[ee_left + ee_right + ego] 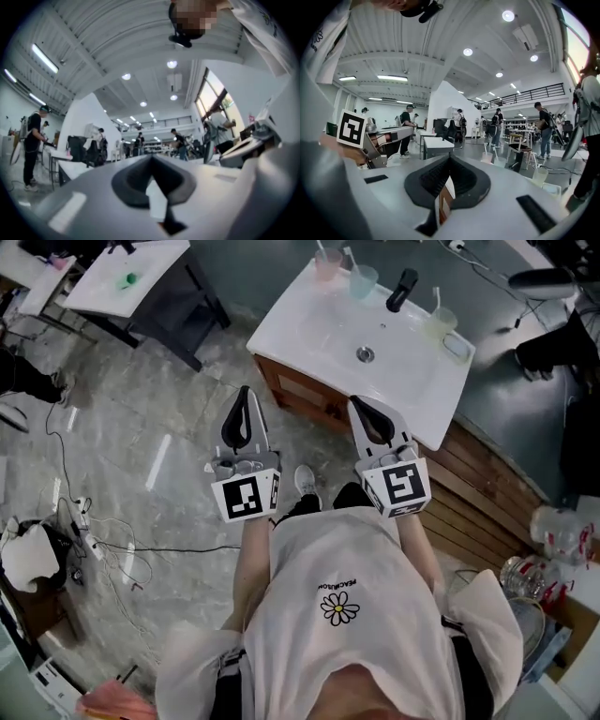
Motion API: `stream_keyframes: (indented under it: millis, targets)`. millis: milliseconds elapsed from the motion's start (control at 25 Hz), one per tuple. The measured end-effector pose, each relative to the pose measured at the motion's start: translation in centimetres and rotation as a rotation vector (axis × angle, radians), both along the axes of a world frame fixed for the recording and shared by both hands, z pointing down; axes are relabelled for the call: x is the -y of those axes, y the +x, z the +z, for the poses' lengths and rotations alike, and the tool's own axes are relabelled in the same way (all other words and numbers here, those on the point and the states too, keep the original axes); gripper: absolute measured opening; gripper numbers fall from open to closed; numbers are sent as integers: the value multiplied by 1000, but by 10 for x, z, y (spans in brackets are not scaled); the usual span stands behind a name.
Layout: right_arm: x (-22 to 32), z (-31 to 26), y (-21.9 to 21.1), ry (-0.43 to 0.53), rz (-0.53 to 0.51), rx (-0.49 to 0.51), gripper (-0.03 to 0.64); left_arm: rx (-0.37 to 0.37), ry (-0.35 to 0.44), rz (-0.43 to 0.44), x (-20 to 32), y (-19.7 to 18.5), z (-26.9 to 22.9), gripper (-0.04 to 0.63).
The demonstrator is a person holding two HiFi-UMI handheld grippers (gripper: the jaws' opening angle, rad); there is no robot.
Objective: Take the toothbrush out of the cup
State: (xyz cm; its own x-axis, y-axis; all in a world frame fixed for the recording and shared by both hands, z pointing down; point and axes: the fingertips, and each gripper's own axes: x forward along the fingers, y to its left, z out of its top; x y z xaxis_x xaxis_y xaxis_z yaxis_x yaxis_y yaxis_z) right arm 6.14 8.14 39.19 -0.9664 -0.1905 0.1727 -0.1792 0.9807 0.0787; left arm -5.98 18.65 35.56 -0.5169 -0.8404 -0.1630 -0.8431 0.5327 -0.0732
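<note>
three cups stand along the back rim of the white sink (pixel 309 338). a pink cup (pixel 328 265) and a pale blue-green cup (pixel 363 281) sit side by side to the left of the black faucet (pixel 403 289). a clear, faintly yellow cup (pixel 442 321) sits to the faucet's right, just beside a small soap dish (pixel 457 346). each cup holds a thin white toothbrush (pixel 436 300), tilted, with its upper end rising above the cup's rim. the brush heads are too small to make out. both grippers are well apart from the cups, on the near side of the basin, and touch none of them. the left gripper (pixel 246 395) has its jaws pressed together with nothing between them. in the head view its tip shows against the floor, just left of the wooden cabinet (pixel 300 390) under the sink. the right gripper (pixel 361 404) also has its jaws closed tight and empty, and its tip shows against the sink's front edge. the drain (pixel 365 354) lies between that tip and the cups. in the right gripper view the cups stand beyond the joined jaw tips and off to the right, with the clear one farthest right.
</note>
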Motion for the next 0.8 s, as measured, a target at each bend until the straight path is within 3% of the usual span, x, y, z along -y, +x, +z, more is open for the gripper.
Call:
stream_keyframes:
  millis: [160,280,480,800]
  targets:
    - [21,9,-10,-43,74,-14,0,36,-17,47,19,-16,-5,6]
    - [31,13,-15,-53,100,-23,0,18,-20,63,30,-22,-3,6]
    - [50,12,-33,-58,98,-16,0,-26,-24,66,51,-33,2,6]
    - [83,0,-48,-27,68,26,0,17,-39,59,89,-39,-5,6]
